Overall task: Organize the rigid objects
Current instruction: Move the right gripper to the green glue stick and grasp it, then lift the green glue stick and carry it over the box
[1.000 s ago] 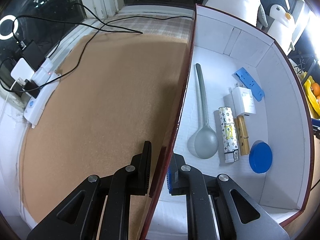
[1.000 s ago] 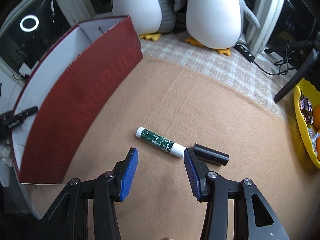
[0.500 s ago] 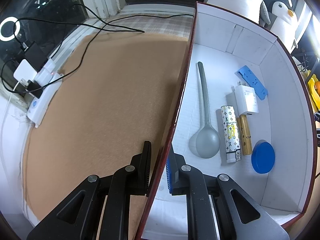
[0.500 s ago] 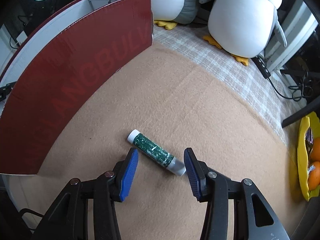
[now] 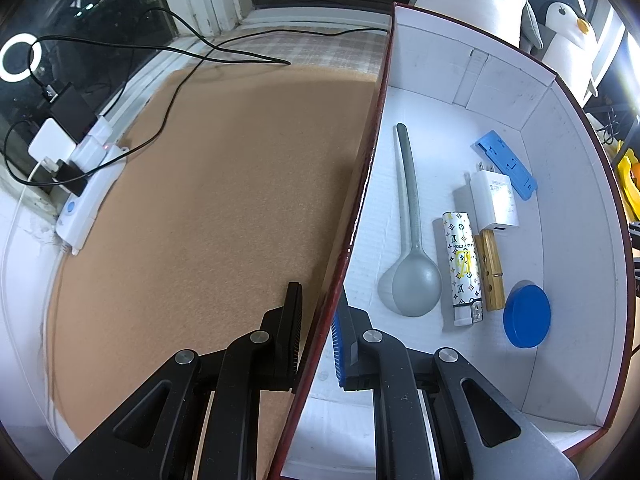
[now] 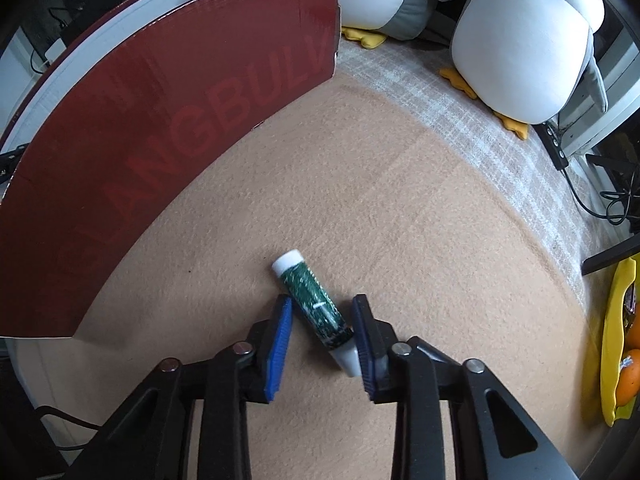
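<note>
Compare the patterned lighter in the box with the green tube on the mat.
The patterned lighter is white with small printed motifs; the green tube is dark green with white ends. The lighter lies inside the box, between a grey spoon and a wooden clothespin; the tube lies on the tan mat, between the right gripper jaws. Both are slim and lie flat.

1. You get even, fairly bright light; glare burns out your left view's right edge.
2. A ring light (image 5: 18, 60) reflects in the dark window.
3. Your fisheye bends edges; corners fall black.
</note>
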{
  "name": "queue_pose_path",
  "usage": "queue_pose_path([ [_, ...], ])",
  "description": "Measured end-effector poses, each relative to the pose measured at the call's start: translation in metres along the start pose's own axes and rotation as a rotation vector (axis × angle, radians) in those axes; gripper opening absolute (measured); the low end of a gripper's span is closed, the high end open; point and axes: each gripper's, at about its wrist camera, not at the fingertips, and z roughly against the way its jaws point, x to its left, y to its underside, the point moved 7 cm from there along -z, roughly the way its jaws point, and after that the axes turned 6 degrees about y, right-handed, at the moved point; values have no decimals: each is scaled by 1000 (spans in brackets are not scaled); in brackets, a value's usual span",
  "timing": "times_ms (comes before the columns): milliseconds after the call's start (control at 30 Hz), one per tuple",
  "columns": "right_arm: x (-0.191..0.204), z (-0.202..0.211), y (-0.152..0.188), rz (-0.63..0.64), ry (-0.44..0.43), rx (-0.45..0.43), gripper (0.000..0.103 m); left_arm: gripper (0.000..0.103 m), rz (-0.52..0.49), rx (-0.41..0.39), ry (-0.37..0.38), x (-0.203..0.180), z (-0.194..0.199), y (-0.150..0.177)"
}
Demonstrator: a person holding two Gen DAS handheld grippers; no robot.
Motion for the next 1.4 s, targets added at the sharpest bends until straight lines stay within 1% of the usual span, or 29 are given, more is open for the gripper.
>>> queue_pose_path([
  [67, 2, 0, 2, -6, -6, 0, 17, 13, 0, -1, -1, 0, 0, 0],
  [167, 3, 1, 6, -27, -11, -3, 14, 12, 0, -3, 1, 0, 1, 1],
  [300, 3, 4, 12, -57, -3, -11, 14, 12, 0, -7, 6, 0, 1, 1],
  [367, 2, 9, 25, -76, -5, -13, 14, 12, 0, -9, 9, 1, 2, 2],
  [567, 5, 14, 36, -112, -12, -19, 14, 12, 1, -24, 23, 1, 7, 2],
  [900, 9, 37, 47, -164, -15, -43, 14, 12, 7, -39, 51, 3, 14, 7],
  [1033, 10, 53, 45, -185, -19, -62, 14, 12, 10, -47, 60, 4, 16, 7],
  [1133, 18, 74, 40, -194, -31, -97, 14, 12, 13, -52, 70, 5, 17, 8],
  [1167, 29, 86, 36, -194, -32, -110, 14, 12, 14, -53, 73, 5, 18, 8],
  [1233, 36, 100, 30, -194, -40, -135, 14, 12, 14, -57, 78, 6, 19, 8],
  [1267, 38, 101, 22, -192, -47, -149, 14, 12, 15, -59, 80, 6, 20, 9],
  [1400, 55, 120, 8, -174, -66, -186, 14, 12, 18, -67, 93, 7, 22, 9],
])
